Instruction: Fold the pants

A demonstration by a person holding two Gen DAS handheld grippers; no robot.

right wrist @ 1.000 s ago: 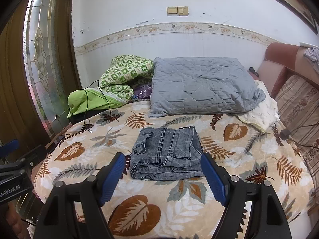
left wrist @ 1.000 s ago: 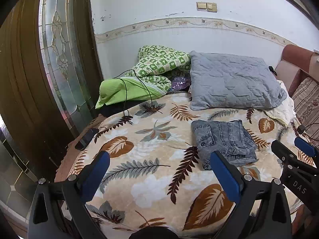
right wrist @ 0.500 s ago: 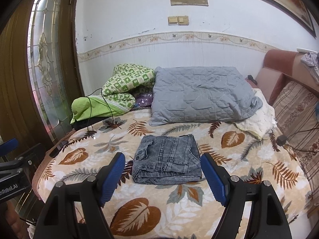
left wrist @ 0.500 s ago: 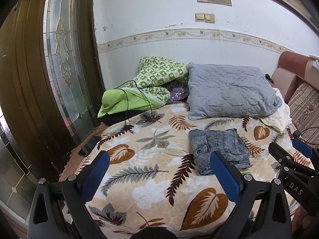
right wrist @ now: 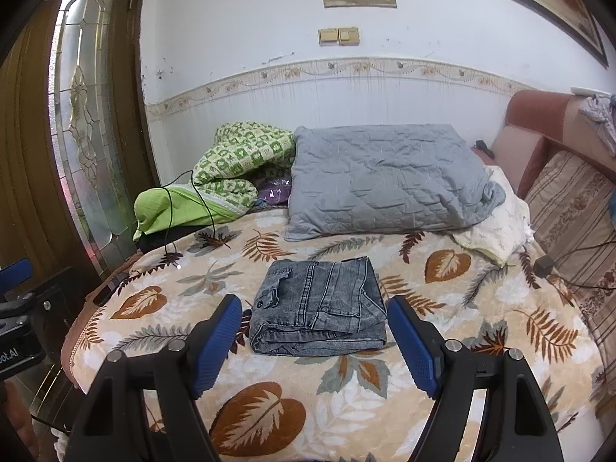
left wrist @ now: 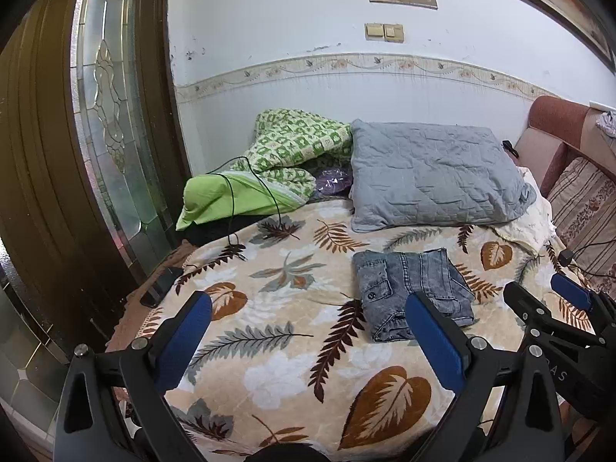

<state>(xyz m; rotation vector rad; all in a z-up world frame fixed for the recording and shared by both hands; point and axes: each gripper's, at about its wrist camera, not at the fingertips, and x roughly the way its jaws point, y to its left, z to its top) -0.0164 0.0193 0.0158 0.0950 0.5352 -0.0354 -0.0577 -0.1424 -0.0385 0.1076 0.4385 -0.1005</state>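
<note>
Grey denim pants [right wrist: 321, 306] lie folded into a compact rectangle on the leaf-patterned blanket [right wrist: 442, 300], in the middle of the bed. They also show in the left wrist view [left wrist: 412, 292]. My right gripper [right wrist: 315, 340] is open and empty, held back from the pants' near edge. My left gripper [left wrist: 308, 331] is open and empty, to the left of the pants and farther back. The right gripper [left wrist: 539, 300] also shows at the right of the left wrist view.
A grey pillow [right wrist: 385, 184] and a green patterned quilt [right wrist: 238, 161] lie at the head of the bed by the wall. A black cable [right wrist: 181, 208] crosses the green pillow. A wooden door [left wrist: 57, 154] stands left. A striped cushion [right wrist: 573, 208] is right.
Both grippers have drawn back and up from the bed, so the folded pants look smaller and farther away. The pants have not moved. Both grippers stay open.
</note>
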